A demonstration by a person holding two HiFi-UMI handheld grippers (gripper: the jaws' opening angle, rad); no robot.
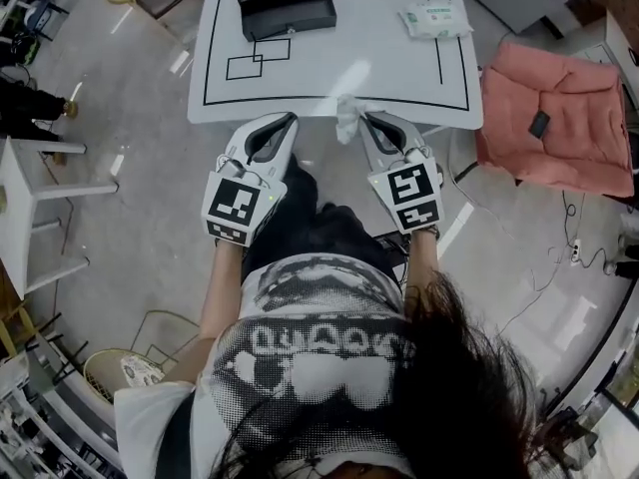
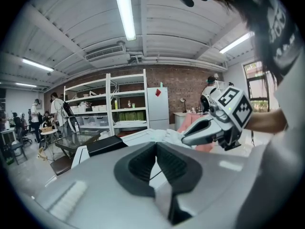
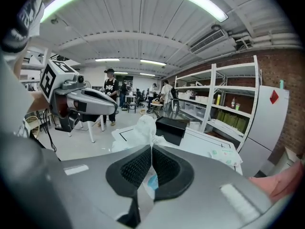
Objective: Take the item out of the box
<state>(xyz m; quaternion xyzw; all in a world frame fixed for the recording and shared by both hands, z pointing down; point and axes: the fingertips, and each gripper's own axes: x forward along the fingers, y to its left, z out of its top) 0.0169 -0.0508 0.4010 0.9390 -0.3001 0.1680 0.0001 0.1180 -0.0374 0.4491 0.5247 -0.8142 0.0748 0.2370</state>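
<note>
Box (image 1: 285, 0) at far edge of table (image 1: 329, 78), packet (image 1: 435, 19) to its right.

Hidden and unreadable parts
The black box (image 1: 285, 3) is cut by the head view's top edge, and its inside is too dark to make out. The lower part of the white crumpled item (image 3: 141, 128) disappears between the pads of the right gripper (image 3: 151, 149). Print on the packet (image 1: 434, 18) is too small to read.
</note>
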